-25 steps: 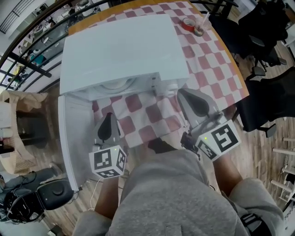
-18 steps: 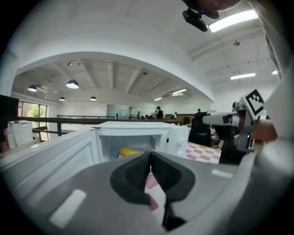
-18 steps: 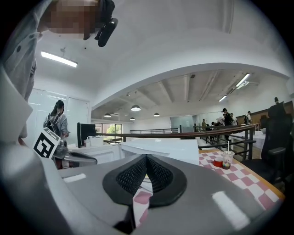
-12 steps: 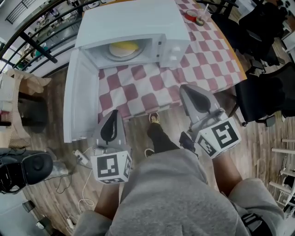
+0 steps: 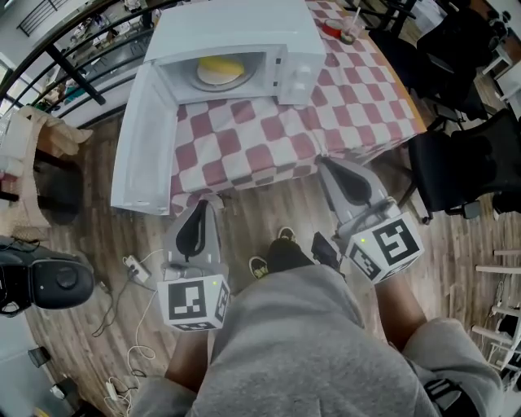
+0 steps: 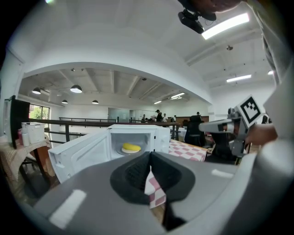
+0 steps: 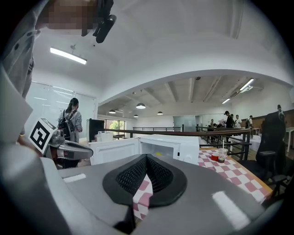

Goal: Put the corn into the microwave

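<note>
The yellow corn [image 5: 220, 68] lies on a white plate inside the white microwave [image 5: 244, 24], whose door [image 5: 146, 138] hangs wide open to the left. The microwave stands on the red-and-white checked table [image 5: 269, 147]. My left gripper [image 5: 199, 207] and right gripper [image 5: 330, 169] are both shut and hold nothing. They hover over the wood floor, short of the table's near edge. In the left gripper view the corn [image 6: 132, 147] shows in the open microwave [image 6: 154, 137] beyond the closed left gripper [image 6: 149, 158]. The right gripper view shows the microwave [image 7: 170, 147] past the closed right gripper [image 7: 147, 160].
A roll of red tape [image 5: 332, 28] and a clear cup [image 5: 352, 34] sit at the table's far right corner. Black office chairs [image 5: 464, 171] stand at the right. On the floor at the left are a black device [image 5: 49, 281] and loose cables [image 5: 134, 269]. People stand far off.
The person has backed away from the table. The microwave has slid toward the top of the head view, its inside with the corn has come into sight, and both grippers now hang over the floor.
</note>
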